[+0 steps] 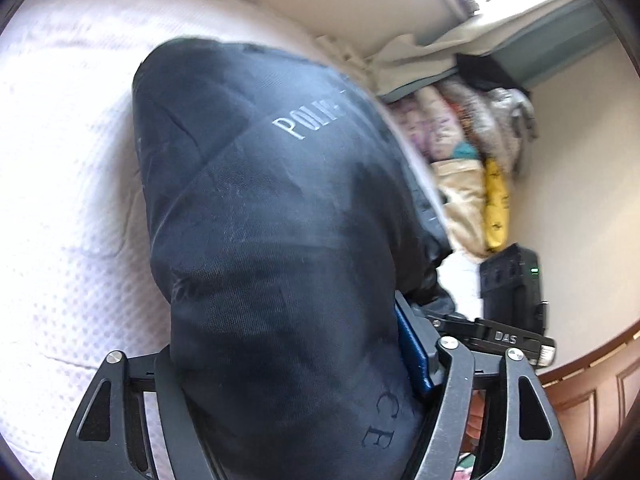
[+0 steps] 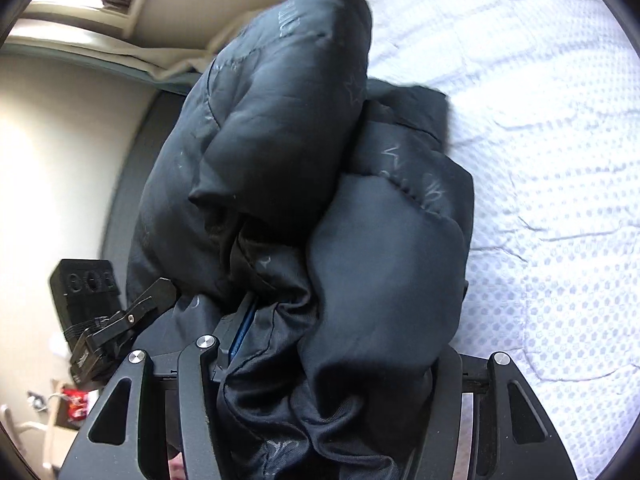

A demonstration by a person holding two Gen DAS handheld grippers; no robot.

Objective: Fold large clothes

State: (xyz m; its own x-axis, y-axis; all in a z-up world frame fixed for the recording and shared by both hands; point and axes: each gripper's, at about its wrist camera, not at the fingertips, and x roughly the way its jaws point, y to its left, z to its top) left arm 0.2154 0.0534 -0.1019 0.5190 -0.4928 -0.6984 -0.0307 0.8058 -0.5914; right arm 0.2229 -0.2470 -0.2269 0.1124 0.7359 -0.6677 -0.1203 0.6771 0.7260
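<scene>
The bed (image 1: 60, 200), covered in a white dotted quilt, fills the left half of my left wrist frame and the right half of my right wrist frame (image 2: 560, 200). On it, and rising through the centre of both frames, is the dark padded jacket (image 1: 280, 220), bunched into thick folds; pale lettering shows on its upper part at the centre top of the left frame, and faint star marks run across its panels in the right frame (image 2: 280, 140). A pile of folded fabrics (image 1: 460, 140), patterned, cream and yellow, sits at the right of the left frame against a pale wall. A black box with a green light (image 1: 516, 280) lies at the lower right of that frame; it appears again at the lower left of the right frame (image 2: 86, 292). My left gripper (image 1: 296, 408), at the bottom centre of its frame, is pinching a thick fold of the jacket between its fingers, with a blue pad visible on the right finger (image 1: 412, 344). My right gripper (image 2: 320, 392), at the bottom centre of its frame, likewise clamps a gathered bundle of the jacket. The other gripper's black body shows at the lower left of the right frame, touching the jacket's edge.
</scene>
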